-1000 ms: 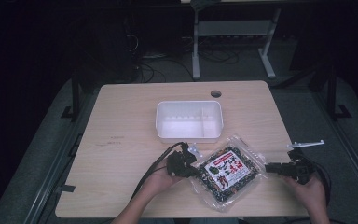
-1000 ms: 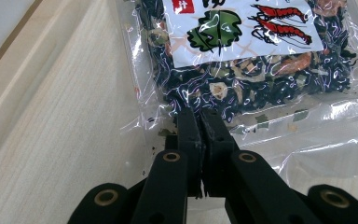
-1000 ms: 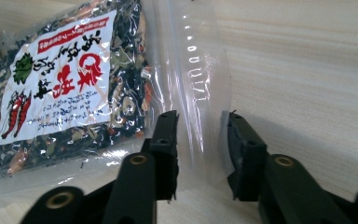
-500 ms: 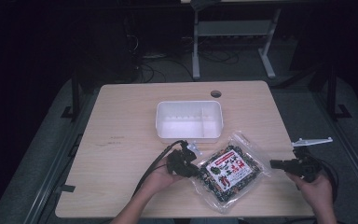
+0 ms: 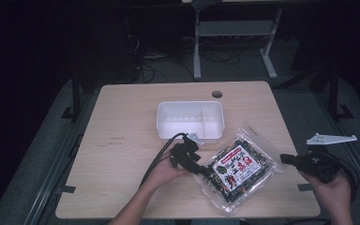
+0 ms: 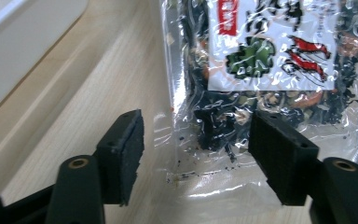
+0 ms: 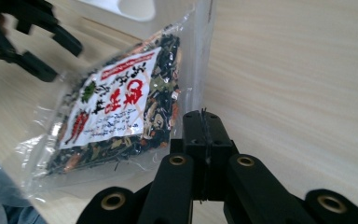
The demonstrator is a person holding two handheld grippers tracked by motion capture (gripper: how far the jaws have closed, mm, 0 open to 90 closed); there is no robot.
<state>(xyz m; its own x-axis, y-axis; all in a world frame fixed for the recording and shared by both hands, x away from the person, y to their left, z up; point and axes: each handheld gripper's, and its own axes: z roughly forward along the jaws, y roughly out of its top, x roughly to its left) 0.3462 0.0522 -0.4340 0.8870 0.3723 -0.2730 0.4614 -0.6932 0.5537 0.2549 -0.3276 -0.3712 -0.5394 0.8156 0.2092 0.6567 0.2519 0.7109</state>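
On the desk (image 5: 122,140), taking the white bin (image 5: 190,120) as the landmark:

- Desk: pale wood, bare apart from the bin and one packet. A cable hole sits behind the bin, toward the far edge.
- White bin: open-topped, mid-desk, looks empty from the high view.
- Packet of dried mixed vegetables (image 5: 236,169): clear plastic with a red-and-white label, lying flat just in front of the bin and to its right, turned diagonally, apart from the bin.
- Left gripper (image 5: 205,174): in front of the bin, at the packet's near-left corner. Fingers spread wide and straddling that clear corner (image 6: 200,177); nothing pinched yet.
- Right gripper (image 5: 285,159): well right of the bin, just off the packet's right edge. Fingers pressed together on nothing.
- Step, as I judge it: lining up a grasp on the packet, likely to lift it into the bin. Next move calls for the left fingers to close on the sealed corner film, not the bulky contents.
- Views: the left gripper view shows loose crumbs inside the corner seal; the high view alone shows the bin's whole interior.
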